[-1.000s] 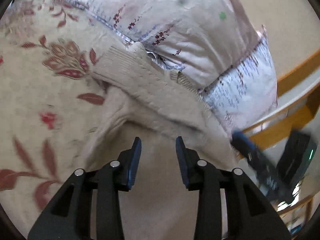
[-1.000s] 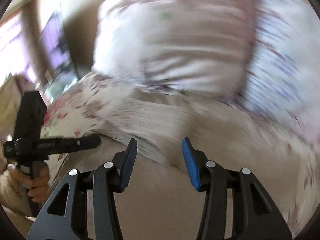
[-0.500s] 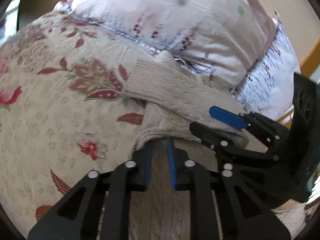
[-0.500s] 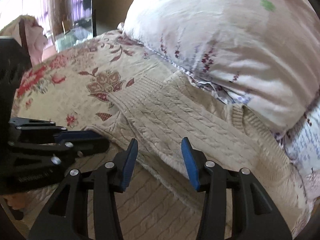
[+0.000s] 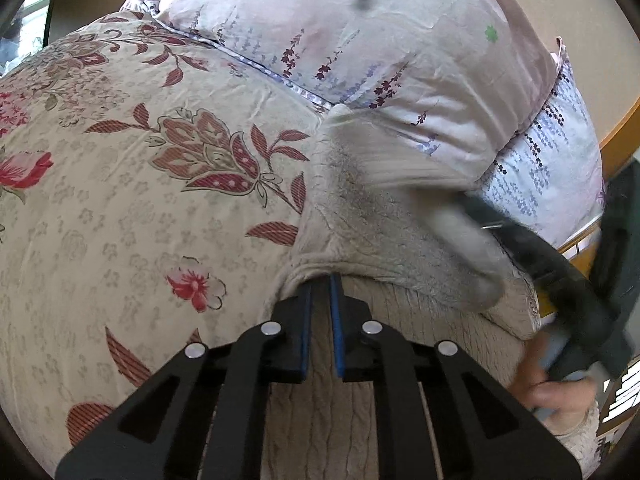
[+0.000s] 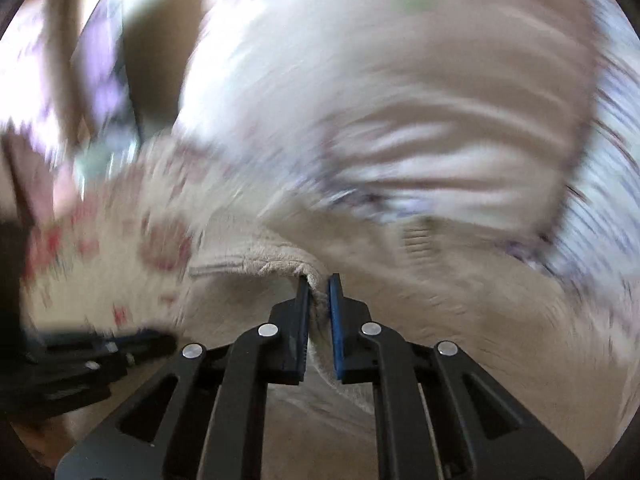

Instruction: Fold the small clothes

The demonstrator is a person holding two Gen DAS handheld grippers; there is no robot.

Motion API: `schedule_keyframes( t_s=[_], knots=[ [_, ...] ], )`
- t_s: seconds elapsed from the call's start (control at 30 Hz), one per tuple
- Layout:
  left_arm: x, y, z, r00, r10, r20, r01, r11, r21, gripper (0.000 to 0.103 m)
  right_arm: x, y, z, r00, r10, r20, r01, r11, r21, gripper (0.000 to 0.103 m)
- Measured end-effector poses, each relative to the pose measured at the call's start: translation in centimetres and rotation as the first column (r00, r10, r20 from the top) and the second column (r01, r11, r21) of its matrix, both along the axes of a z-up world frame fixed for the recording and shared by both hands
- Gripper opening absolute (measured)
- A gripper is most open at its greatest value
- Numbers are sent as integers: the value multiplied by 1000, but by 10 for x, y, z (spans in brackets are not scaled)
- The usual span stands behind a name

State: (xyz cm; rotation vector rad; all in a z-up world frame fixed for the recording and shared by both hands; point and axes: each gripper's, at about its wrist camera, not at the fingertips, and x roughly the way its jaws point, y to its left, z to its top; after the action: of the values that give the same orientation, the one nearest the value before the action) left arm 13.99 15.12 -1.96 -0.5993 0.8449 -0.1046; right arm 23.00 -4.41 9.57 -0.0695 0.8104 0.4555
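A beige cable-knit sweater [image 5: 400, 328] lies on the bed, its upper part lifted and blurred by motion. My left gripper [image 5: 320, 280] is shut on the sweater's hem edge, which bunches over its blue pads. In the right wrist view, which is heavily blurred, my right gripper [image 6: 319, 282] is shut on a fold of the sweater [image 6: 260, 258] that sticks up between its pads. The right tool's black body [image 5: 568, 280] shows at the right of the left wrist view, held by a hand [image 5: 556, 388]. The left gripper's black fingers [image 6: 100, 354] lie low at the left of the right wrist view.
The sweater rests on a cream bedspread with red flowers [image 5: 120, 200]. A pale pillow with purple sprigs [image 5: 400, 40] sits behind it, with a second, blue-printed one [image 5: 540, 168] to its right. A wooden bed frame [image 5: 624, 128] runs along the right edge.
Both grippers have gone from open to shut on the sweater. The right gripper came in beside the left and now pulls fabric, blurring its view; the sweater's upper part has lifted.
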Motion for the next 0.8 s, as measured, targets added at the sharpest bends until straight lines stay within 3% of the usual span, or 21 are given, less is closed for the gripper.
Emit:
schedule_keyframes(
  t_s=[0.03,0.1,0.13,0.23,0.3,0.37,0.4,0.5,0.67,0.8],
  knots=[
    [0,0,0,1000,0,1,0,1000,-3,11,0,-19,4,998,-59,-2,59,997,47,10],
    [-1,1,-1,1000,1,2,-1,1000,-12,11,-8,-84,9,970,-240,-47,245,950,194,10],
    [-1,2,-1,1000,2,2,-2,1000,-21,11,-18,-121,5,938,-332,-96,346,904,253,10],
    [-2,3,-1,1000,0,2,0,999,-38,11,-40,-184,-17,872,-449,-197,487,841,237,11],
    [-2,3,-1,1000,-4,2,4,999,-42,12,-50,-210,-30,837,-478,-267,535,818,210,21],
    [-3,3,0,1000,-7,2,7,999,-44,13,-55,-243,-28,793,-506,-338,591,773,231,50],
    [-3,3,0,1000,-8,1,8,999,-46,14,-57,-262,-24,771,-528,-356,625,734,264,54],
    [-3,2,0,1000,-6,-1,6,999,-53,15,-56,-288,-16,734,-565,-378,673,679,292,54],
    [-3,2,0,1000,-2,1,2,999,-48,15,-46,-302,-30,673,-594,-441,725,650,230,49],
    [-2,1,0,1000,-3,0,3,999,-44,15,-43,-300,-46,673,-582,-457,715,670,200,41]
  ],
)
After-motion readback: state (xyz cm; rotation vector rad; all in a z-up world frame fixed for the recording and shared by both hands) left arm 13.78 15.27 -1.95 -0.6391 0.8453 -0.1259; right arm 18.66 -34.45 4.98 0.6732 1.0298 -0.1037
